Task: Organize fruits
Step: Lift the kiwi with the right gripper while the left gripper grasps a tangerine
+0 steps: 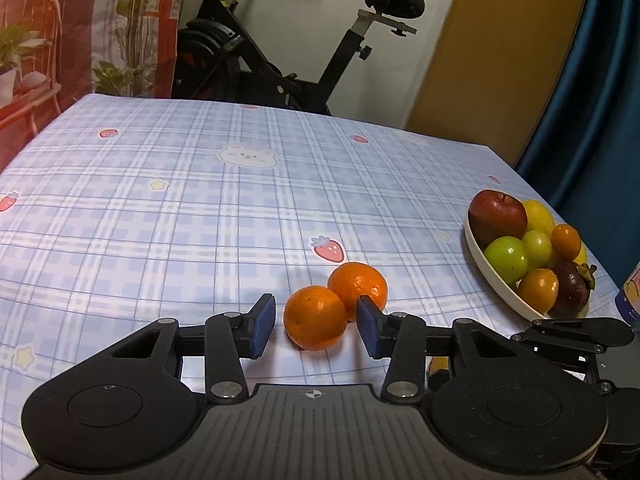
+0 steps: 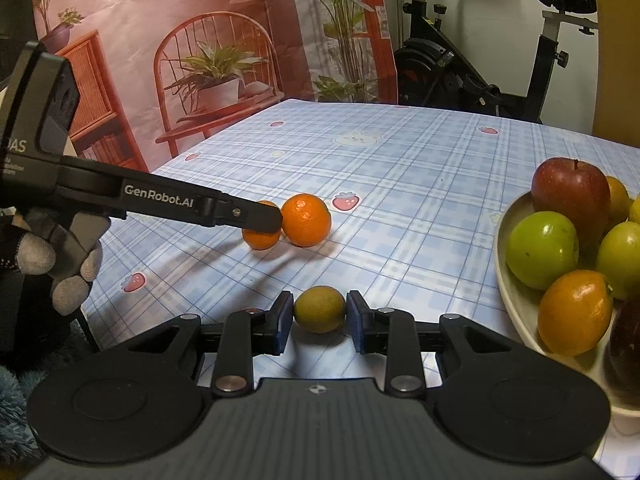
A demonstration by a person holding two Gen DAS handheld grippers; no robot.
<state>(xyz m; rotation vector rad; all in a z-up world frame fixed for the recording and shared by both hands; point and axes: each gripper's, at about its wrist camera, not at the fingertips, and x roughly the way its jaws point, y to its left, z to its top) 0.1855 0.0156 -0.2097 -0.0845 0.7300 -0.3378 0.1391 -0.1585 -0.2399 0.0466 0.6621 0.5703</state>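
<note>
Two oranges lie side by side on the checked tablecloth. My left gripper [image 1: 316, 322] is open, its blue pads either side of the nearer orange [image 1: 315, 317], with gaps on both sides; the farther orange [image 1: 358, 285] touches it behind the right pad. In the right wrist view the left gripper [image 2: 256, 216] reaches in over the same oranges [image 2: 306, 220]. My right gripper [image 2: 319, 322] is open around a small yellow-green citrus [image 2: 319, 309] on the cloth, pads close to it. A cream bowl [image 1: 494, 280] holds an apple, green fruits, small oranges and a mangosteen.
The bowl stands at the table's right edge [image 2: 516, 300]. An exercise bike [image 1: 280, 52] stands behind the table, with a printed backdrop [image 2: 180, 60] at the left. A blue curtain [image 1: 592, 100] hangs at the right. A gloved hand [image 2: 60, 264] holds the left gripper.
</note>
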